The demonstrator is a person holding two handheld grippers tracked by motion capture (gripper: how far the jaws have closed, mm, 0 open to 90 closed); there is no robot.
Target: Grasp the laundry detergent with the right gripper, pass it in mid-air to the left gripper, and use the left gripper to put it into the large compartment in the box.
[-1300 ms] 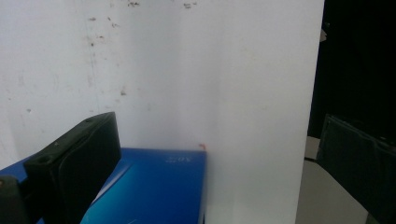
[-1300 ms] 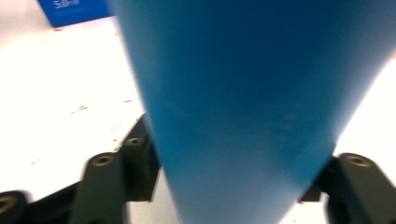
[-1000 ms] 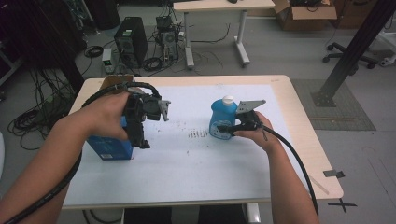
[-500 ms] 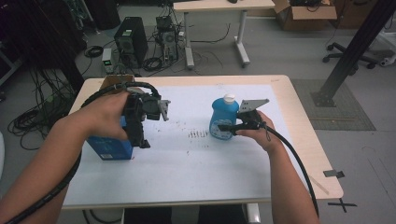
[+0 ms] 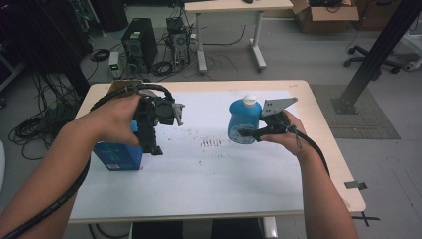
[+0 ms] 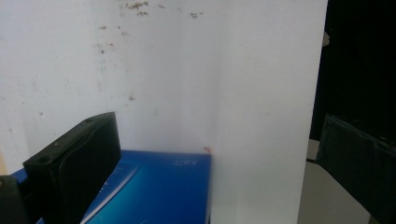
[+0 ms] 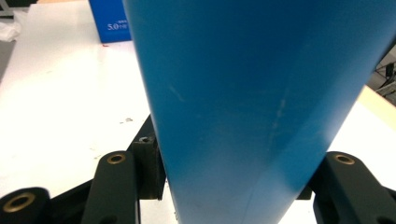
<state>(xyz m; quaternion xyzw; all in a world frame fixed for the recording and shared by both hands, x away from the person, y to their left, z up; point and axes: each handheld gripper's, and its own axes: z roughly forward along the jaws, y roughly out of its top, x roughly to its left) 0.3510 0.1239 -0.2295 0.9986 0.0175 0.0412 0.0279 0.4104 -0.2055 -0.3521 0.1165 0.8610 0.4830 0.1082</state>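
A blue bottle [image 5: 244,122] with a white cap hangs a little above the white table top [image 5: 209,189], at its right middle. My right gripper [image 5: 243,133] is shut on the bottle's lower body; in the right gripper view the bottle [image 7: 252,93] sits upright between the two black jaws of that gripper [image 7: 233,186]. At the left, my left gripper [image 5: 152,145] points down beside a blue box [image 5: 117,158] standing on the table. In the left gripper view the jaws of that gripper [image 6: 224,135] stand wide apart, with the box [image 6: 154,186] low between them and untouched.
Dark specks mark the table's middle [image 5: 214,143]. Beyond the far edge the floor holds computer towers [image 5: 139,45], tangled cables, a second table [image 5: 234,7], a cardboard box [image 5: 323,12] and a black post [image 5: 378,55] at the right.
My right gripper has risen with the blue bottle, lifting it off the table. The left hand and the blue box have stayed where they were.
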